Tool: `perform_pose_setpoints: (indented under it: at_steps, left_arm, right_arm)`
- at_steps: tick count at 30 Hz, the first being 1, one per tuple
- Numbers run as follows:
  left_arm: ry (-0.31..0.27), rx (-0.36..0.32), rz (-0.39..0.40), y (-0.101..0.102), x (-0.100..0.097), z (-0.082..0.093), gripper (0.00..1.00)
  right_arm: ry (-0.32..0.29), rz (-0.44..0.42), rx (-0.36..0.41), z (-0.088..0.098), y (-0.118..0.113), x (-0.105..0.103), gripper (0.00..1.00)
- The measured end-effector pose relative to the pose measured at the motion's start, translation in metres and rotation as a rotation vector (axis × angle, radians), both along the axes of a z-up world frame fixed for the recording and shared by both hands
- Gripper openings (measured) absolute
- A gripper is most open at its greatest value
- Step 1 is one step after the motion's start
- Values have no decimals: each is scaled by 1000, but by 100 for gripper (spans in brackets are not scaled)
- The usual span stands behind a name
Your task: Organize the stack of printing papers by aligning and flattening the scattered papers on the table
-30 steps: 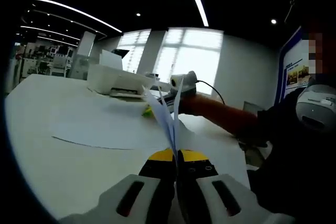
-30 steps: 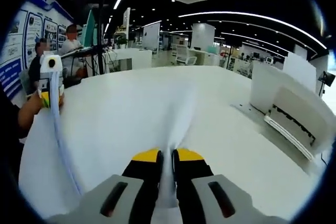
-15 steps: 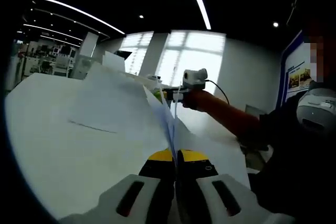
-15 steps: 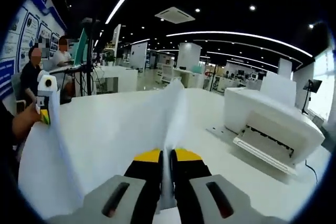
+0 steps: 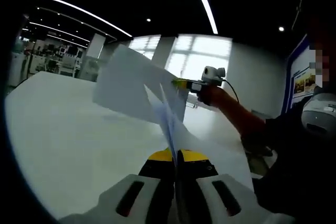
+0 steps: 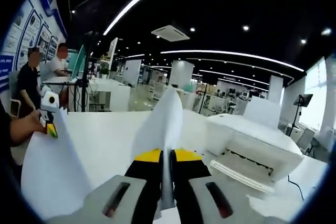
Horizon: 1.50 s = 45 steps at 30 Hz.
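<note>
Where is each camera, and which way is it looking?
Left gripper view: rides the left claw, looking along its jaws across the table toward the windows; the other claw and the person's arm show.
Right gripper view: rides the right claw, facing the printer; the left claw shows.
Shared: the papers pinched by both.

In my left gripper view, the papers (image 5: 137, 88) stand up off the table (image 5: 63, 129), pinched between my left gripper (image 5: 176, 156) at the near edge and my right gripper (image 5: 185, 84) at the far edge. In my right gripper view the same papers (image 6: 52, 177) run from my right gripper (image 6: 167, 157) in front across to my left gripper (image 6: 51, 128) at the left. A printer (image 6: 252, 148) sits on the table (image 6: 113, 129) to the right, and two people (image 6: 39, 74) sit at a desk (image 6: 94, 85) behind on the left.
</note>
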<state>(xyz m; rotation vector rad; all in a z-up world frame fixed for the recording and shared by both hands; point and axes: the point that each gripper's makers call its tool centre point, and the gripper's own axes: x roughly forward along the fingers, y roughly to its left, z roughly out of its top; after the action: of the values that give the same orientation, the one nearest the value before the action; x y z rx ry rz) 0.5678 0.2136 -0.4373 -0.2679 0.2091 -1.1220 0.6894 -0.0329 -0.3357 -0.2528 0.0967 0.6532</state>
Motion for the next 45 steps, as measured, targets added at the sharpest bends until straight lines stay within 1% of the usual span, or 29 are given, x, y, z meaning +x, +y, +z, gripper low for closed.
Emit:
perform_pose_setpoints:
  at_steps: [9, 17, 24, 31, 37, 42, 45]
  left_arm:
    - [3, 4, 30, 3, 5, -1, 7]
    - [12, -1, 47, 5, 8, -1, 7]
    - [14, -2, 59, 6, 10, -2, 7]
    - [41, -18, 74, 9, 15, -2, 7]
    - [71, -33, 98, 11, 19, -2, 7]
    - [91, -44, 110, 13, 22, -3, 7]
    - [104, -48, 113, 14, 23, -4, 7]
  right_arm:
    - [-85, 8, 15, 41, -10, -22, 2]
    - [-123, 54, 19, 64, -4, -47, 2]
    - [-153, 87, 37, 85, -1, -66, 2]
    - [-154, 123, 39, 88, 4, -83, 2]
    - [-151, 169, 85, 95, 5, -101, 1]
    - [-137, 210, 98, 93, 4, -117, 1]
    - [-113, 235, 107, 86, 3, -125, 1]
